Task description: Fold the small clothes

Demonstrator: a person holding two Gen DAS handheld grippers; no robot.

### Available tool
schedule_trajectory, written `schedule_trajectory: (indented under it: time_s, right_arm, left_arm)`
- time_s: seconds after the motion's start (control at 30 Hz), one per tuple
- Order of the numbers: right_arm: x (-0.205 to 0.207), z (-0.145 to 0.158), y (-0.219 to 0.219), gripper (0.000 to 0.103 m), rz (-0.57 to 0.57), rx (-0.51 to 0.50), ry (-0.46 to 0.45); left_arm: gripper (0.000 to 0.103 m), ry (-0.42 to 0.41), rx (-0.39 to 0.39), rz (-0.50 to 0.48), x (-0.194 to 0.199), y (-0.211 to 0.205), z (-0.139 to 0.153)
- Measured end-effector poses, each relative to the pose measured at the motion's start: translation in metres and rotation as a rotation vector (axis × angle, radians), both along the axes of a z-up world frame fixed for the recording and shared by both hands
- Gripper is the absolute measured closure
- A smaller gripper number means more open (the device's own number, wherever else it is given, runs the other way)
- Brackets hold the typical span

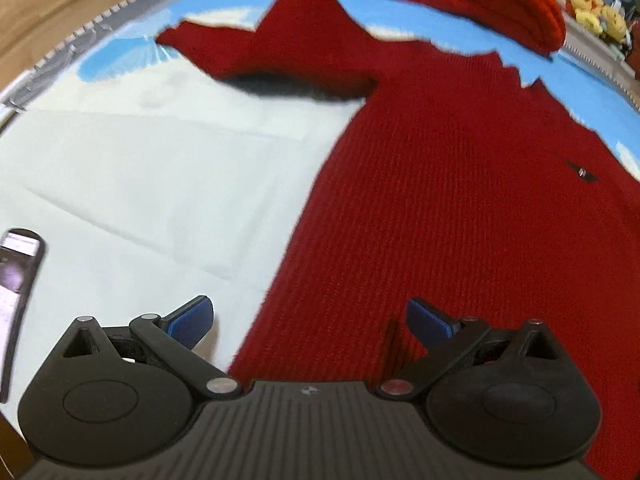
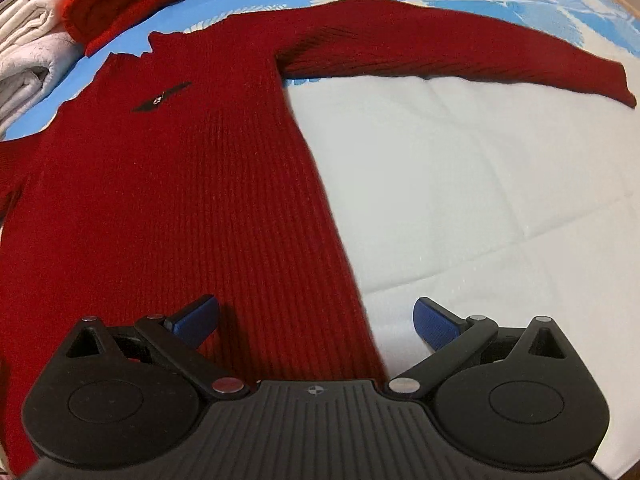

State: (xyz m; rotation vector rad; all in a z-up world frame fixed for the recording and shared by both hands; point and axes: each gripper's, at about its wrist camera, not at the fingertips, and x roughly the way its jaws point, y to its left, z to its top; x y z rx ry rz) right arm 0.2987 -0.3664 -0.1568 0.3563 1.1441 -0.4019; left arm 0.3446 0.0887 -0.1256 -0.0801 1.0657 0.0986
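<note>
1. Lying flat across the middle of both views, a red knitted sweater [image 2: 168,184] is spread front up on a white and blue sheet [image 2: 460,184], with a small dark badge [image 2: 160,98] on its chest.
2. One sleeve [image 2: 460,48] stretches straight out toward the upper right of the right wrist view; the other sleeve [image 1: 280,52] reaches toward the upper left of the left wrist view.
3. The left hand-held gripper [image 1: 310,320] sits at the bottom of its frame, jaws wide apart and holding nothing, straddling the sweater's side edge near the hem: one blue pad over the sheet, the other over the knit.
4. The right hand-held gripper [image 2: 316,318] is likewise spread open and empty, straddling the opposite side edge.
5. A second red garment, a folded pile [image 2: 132,4], lies beyond the collar at the upper left of the right wrist view, beside folded white cloth [image 2: 28,60].
6. A phone [image 1: 18,280] lies at the left edge of the left wrist view.
</note>
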Motion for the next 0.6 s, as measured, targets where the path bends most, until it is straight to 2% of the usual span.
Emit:
schedule_trajectory:
  time_s: [0.1,0.17,0.2,0.23,0.27,0.3,0.33,0.37,0.4,0.47,0.6]
  right_arm:
    - [-0.001,-0.004,0.004,0.000,0.065,-0.027,0.004]
    - [-0.005,-0.004,0.011,0.001,0.127,-0.065,0.012]
    - [-0.009,-0.002,0.014,0.006,0.134,-0.083,0.012]
    - [-0.014,0.002,0.015,0.020,0.125,-0.089,-0.005]
    - [-0.020,0.007,0.016,0.034,0.115,-0.073,-0.039]
    - [-0.025,0.011,0.016,0.077,0.116,-0.038,-0.062]
    - [-0.028,0.013,0.016,0.085,0.126,-0.018,-0.069]
    - [-0.029,0.013,0.013,0.086,0.147,-0.011,-0.069]
    - [-0.030,0.013,0.008,0.086,0.137,0.012,-0.072]
    - [-0.034,0.016,-0.001,0.088,0.105,0.058,-0.086]
    - [-0.051,0.027,-0.010,0.093,0.068,0.066,-0.098]
  left_arm:
    - [0.000,0.102,-0.025,-0.005,0.006,-0.003,-0.017]
    - [0.001,0.092,0.002,-0.008,0.001,-0.008,-0.017]
    - [0.005,0.087,0.017,-0.021,-0.002,-0.012,-0.014]
    - [0.016,0.081,0.020,-0.036,-0.005,-0.014,-0.011]
    - [0.033,0.071,0.028,-0.043,-0.009,-0.016,-0.008]
    - [0.042,0.057,0.049,-0.053,-0.013,-0.019,-0.003]
    - [0.074,0.037,0.077,-0.080,-0.016,-0.021,0.000]
    - [0.092,0.024,0.118,-0.099,-0.017,-0.022,0.002]
    - [0.092,0.021,0.123,-0.099,-0.017,-0.021,0.004]
    - [0.092,0.033,0.077,-0.066,-0.017,-0.009,0.004]
    - [0.092,0.031,0.059,-0.059,-0.028,0.001,0.006]
